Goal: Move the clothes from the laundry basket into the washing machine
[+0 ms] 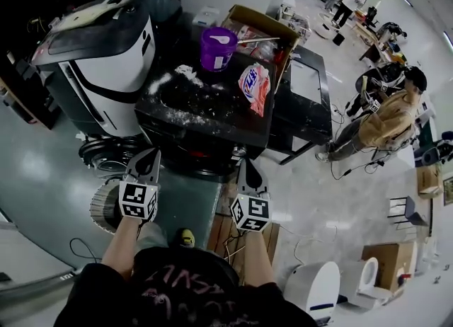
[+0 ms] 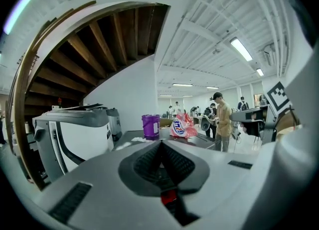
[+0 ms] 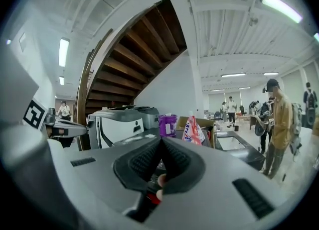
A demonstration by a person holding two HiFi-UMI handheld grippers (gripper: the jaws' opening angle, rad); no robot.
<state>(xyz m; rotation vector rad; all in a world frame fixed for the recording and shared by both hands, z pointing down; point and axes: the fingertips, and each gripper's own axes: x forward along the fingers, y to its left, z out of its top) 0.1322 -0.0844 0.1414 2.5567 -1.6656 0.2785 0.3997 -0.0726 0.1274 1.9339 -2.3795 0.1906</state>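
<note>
In the head view both grippers are raised side by side before a black-topped machine (image 1: 205,110) dusted with white powder. My left gripper (image 1: 152,154) is shut with nothing between its jaws. In its own view the left gripper (image 2: 160,147) shows ribbed pads pressed together. My right gripper (image 1: 248,165) is shut and empty too, as the right gripper (image 3: 160,145) shows in its own view. A white slatted laundry basket (image 1: 101,205) stands on the floor, partly hidden behind the left gripper's marker cube. I see no clothes. A white machine with a dark lid (image 1: 99,56) stands at the left.
A purple tub (image 1: 217,47), a pink detergent bag (image 1: 255,86) and a cardboard box (image 1: 262,25) stand on or behind the black top. Cables (image 1: 106,154) coil on the floor. A person in a tan jacket (image 1: 386,124) stands at the right beside a dark table (image 1: 308,85).
</note>
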